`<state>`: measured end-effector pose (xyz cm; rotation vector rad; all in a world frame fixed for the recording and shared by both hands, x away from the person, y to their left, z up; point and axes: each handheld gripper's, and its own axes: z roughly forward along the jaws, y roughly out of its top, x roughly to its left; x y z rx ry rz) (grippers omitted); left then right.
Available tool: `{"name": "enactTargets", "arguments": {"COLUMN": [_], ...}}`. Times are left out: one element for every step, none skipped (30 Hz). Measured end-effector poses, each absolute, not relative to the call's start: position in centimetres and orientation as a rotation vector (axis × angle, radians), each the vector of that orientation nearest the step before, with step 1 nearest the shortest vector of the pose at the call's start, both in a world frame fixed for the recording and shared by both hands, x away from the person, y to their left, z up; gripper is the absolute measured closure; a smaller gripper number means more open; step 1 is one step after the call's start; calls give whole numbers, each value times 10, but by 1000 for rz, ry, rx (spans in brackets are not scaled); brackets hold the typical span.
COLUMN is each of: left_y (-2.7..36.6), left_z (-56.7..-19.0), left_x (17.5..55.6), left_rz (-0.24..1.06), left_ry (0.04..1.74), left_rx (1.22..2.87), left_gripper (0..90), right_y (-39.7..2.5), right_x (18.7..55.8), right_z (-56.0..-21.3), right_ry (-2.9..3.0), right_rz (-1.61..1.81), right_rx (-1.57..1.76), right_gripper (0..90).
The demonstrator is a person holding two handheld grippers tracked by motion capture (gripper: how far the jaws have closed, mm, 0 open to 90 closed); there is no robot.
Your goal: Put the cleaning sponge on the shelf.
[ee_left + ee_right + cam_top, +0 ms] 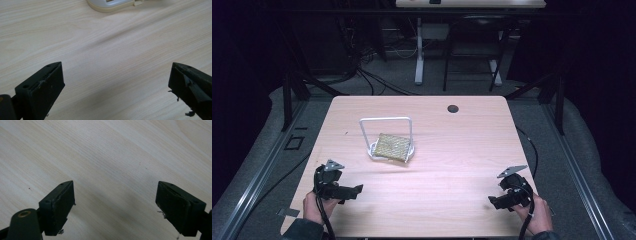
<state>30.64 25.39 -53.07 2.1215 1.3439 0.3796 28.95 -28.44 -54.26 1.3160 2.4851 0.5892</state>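
Nearest the person, both tongs rest low over the front of the worktop (452, 200), one at each front corner. The left tongs (357, 190) point inward toward the middle, jaws spread wide with nothing between them; in the left gripper view only bare wood lies between the jaws. The right tongs (493, 201) also point inward, jaws likewise spread and holding nothing, over plain wood grain in the right gripper view.

By my reading nothing has been started: neither pair touches anything, and all the handling is still to come.

Farther in, left of centre, stands the basket (390, 147), a pale tray with a woven yellowish pad in it and a white handle (386, 120) upright over its far side. Its rounded rim (110, 7) just enters the top of the left gripper view, so it lies ahead of the left tongs and closer to them than to the right pair.

Open wood surrounds the basket on every side, giving free approach from front, left or right. The upright handle is the one thing to steer around. Beyond it a dark round hole (453, 108) sits near the far edge, well apart. The front corners are close beneath both hands, so any drawing back has little room.
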Motion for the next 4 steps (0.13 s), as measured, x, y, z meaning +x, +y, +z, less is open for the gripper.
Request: {"name": "enactTargets", "arguments": {"left_y": [254, 254, 255, 255], "left_z": [-531, -532, -532, -532], "left_x": [307, 308, 308, 308], "left_rz": [375, 371, 370, 370], "left_ry": [1350, 1352, 1352, 1352], "left_rx": [2121, 2123, 2126, 2125], "left_gripper": [0, 0, 0, 0], "right_y": [-285, -285, -285, -285], "right_x": [289, 289, 289, 290], "right_z": [-542, -542, -542, -542], "right_ry": [2491, 2491, 2489, 2487], "right_rz": [583, 583, 583, 577], "right_rx": [1311, 1311, 1313, 1311], "right_gripper": [153, 153, 153, 153]}}
